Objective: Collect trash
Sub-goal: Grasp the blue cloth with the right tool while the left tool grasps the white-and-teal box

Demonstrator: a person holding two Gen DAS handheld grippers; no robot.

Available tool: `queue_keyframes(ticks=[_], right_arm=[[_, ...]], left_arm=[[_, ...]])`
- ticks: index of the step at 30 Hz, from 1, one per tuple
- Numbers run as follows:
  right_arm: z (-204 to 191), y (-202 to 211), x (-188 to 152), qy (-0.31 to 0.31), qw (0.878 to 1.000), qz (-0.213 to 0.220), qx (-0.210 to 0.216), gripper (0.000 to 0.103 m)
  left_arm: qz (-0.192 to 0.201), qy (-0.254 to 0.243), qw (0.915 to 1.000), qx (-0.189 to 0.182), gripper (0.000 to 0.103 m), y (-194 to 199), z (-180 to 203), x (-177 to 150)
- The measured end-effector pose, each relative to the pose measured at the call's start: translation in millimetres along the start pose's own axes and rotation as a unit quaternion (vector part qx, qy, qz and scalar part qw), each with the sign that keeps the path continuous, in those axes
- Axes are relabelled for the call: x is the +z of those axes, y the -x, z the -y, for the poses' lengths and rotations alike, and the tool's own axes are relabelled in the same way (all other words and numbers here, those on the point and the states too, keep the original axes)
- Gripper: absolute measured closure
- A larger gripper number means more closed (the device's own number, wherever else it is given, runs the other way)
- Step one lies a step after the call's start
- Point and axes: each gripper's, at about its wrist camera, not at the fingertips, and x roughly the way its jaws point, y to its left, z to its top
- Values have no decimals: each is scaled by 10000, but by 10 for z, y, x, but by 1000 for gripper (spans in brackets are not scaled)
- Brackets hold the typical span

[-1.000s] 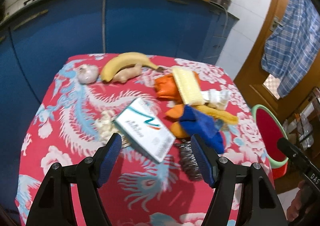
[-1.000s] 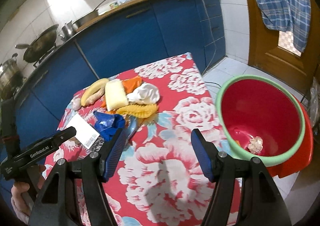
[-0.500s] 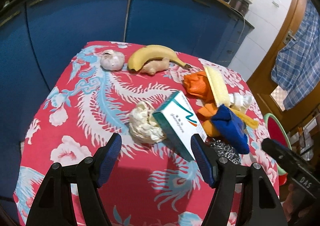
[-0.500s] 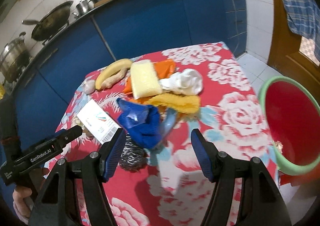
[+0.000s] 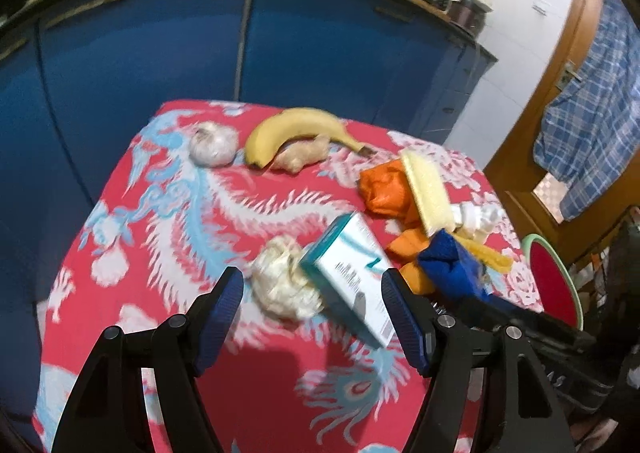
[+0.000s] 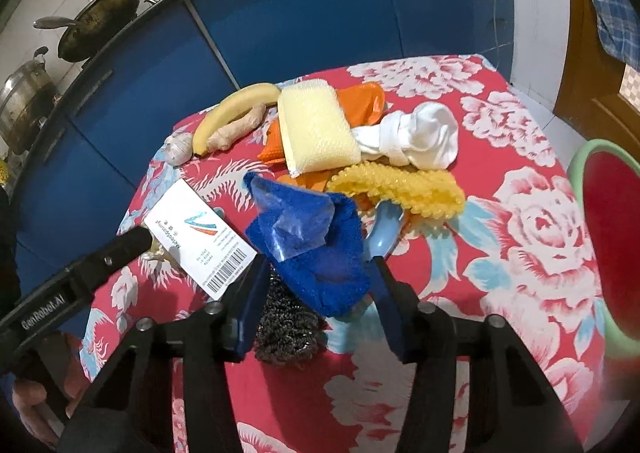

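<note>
On the red flowered tablecloth (image 5: 168,237) lie a crumpled white paper ball (image 5: 284,285) and a white and teal carton (image 5: 348,273). Both sit just ahead of my left gripper (image 5: 314,317), which is open and touches neither. In the right wrist view a blue cloth (image 6: 316,241) lies partly on a steel scourer (image 6: 286,333). My right gripper (image 6: 318,301) straddles the cloth's near end and its jaws are closing, with a gap still showing at the left pad. A red basin with a green rim (image 6: 576,173) stands beyond the table's right edge.
A banana (image 5: 292,129), ginger (image 5: 300,155) and garlic (image 5: 212,147) lie at the far side. A yellow sponge (image 6: 316,129), orange bag (image 6: 360,101), white knotted cloth (image 6: 420,137) and yellow scrubber (image 6: 400,189) crowd behind the blue cloth. Blue cabinets (image 5: 160,45) stand behind.
My right gripper swung left from the basin down onto the pile, and its jaws have narrowed around the blue cloth. The left gripper drifted closer to the paper ball and carton.
</note>
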Motion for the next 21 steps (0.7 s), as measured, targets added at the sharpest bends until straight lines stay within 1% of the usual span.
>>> queue_keyframes(ticks=[1,2,3,4,5,7,9,10,12,14,15,17,21], right_arm=[[4,-5,-1,-7,10000,-10,21,57],[5,-6,-4,3,10000,-14,31,60],[4,-2,-9,7,10000,-7,29,66],[4,7,-16,16,10000,9,33,70],[4,12,-18,25,10000,15,41,72],[13,27,-29,24,10000,44,45,81],[26,45,-38,36,9999,67,67,86],[31,61,-43,53,9999,93,67,88],[35,93,-48,74,9998,146,67,91],[35,140,-54,100,9997,216,115,92],[35,164,-58,110,9995,250,133,92],[48,223,-68,98,9993,334,162,92],[124,351,-93,-12,9986,497,172,92]], left_arm=[[-4,-46,10000,-46,30,-20,15,23],[-59,-72,9998,-154,30,-62,26,54],[-112,-63,9996,-254,30,-106,25,75],[-160,-48,9994,-319,32,-145,24,90],[-225,-34,9991,-348,33,-192,27,101],[-346,-15,9987,-372,33,-274,30,92],[-375,-12,9986,-367,34,-299,38,80],[-363,-8,9986,-388,37,-302,44,76],[-364,9,9985,-407,43,-304,45,77],[-407,37,9980,-480,50,-321,59,77],[-443,49,9977,-510,51,-333,66,72],[-480,32,9975,-513,65,-355,101,56],[-351,8,9976,-601,69,-303,157,57]])
